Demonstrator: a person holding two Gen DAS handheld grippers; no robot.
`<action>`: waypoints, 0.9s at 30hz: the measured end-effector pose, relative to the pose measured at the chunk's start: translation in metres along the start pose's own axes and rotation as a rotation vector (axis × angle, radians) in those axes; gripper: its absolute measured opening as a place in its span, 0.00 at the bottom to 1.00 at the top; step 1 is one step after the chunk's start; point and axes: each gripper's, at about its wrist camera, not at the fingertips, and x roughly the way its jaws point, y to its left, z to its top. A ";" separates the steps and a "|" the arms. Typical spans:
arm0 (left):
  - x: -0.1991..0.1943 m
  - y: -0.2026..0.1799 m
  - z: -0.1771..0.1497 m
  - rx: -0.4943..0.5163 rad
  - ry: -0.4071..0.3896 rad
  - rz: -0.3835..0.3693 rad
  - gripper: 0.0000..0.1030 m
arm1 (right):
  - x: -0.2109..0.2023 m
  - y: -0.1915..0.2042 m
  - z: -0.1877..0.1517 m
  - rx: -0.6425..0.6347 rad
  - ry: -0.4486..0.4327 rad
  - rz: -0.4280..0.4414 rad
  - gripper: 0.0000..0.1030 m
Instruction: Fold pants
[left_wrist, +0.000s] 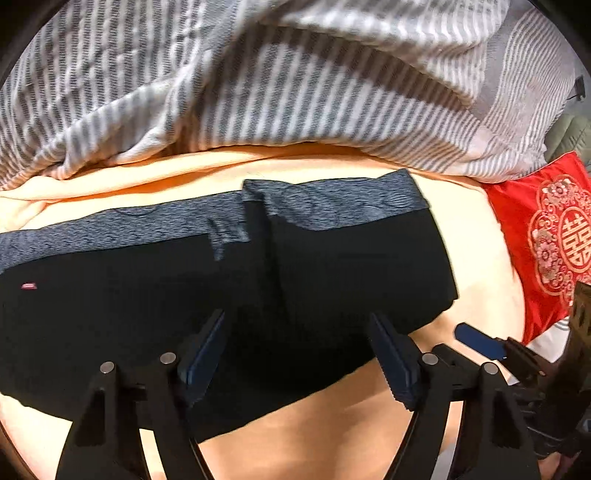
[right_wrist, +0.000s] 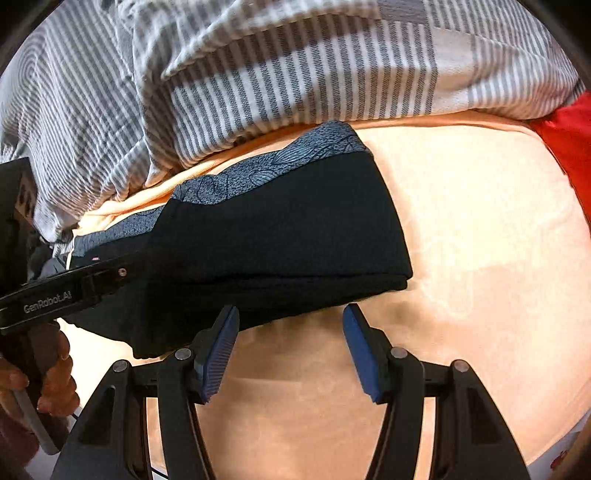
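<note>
Peach fleece covers the bed (right_wrist: 480, 221), the broadest thing in either view, and on it the pants (left_wrist: 258, 288) lie as a thick black bundle, layers stacked at the near right edge and a grey-blue patterned waistband running along the far side; that stacking suggests the fold is mostly or wholly made, the bed giving a soft level place to press it flat. Behind the pants a grey-and-white striped quilt (left_wrist: 258, 92) is heaped up, apparently pushed back to clear room, and a red embroidered cushion (left_wrist: 554, 240) sits at the far right, well apart from the work. Little of the room shows beyond the bedding. Above the bundle's middle the left gripper (left_wrist: 299, 332) points steeply down, jaws set wide with nothing pinched between them, only black cloth lying beneath. Just off the bundle's near right corner the right gripper (right_wrist: 291, 325) hangs over bare fleece, jaws parted rather less and likewise empty, its left pad at the cloth's edge. A hand (right_wrist: 48, 373) at the right view's lower left grips the other tool's handle. A small pink tag (left_wrist: 28, 285) marks the pants' left part
</note>
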 end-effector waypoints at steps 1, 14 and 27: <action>-0.002 -0.005 -0.001 0.009 -0.005 -0.011 0.76 | -0.001 -0.001 -0.001 0.004 0.000 0.005 0.61; 0.023 0.005 -0.006 -0.061 0.057 -0.031 0.17 | -0.002 -0.015 0.000 0.047 0.002 0.042 0.61; 0.037 0.005 -0.043 -0.057 0.081 0.009 0.11 | 0.001 -0.017 -0.002 0.049 0.031 0.030 0.61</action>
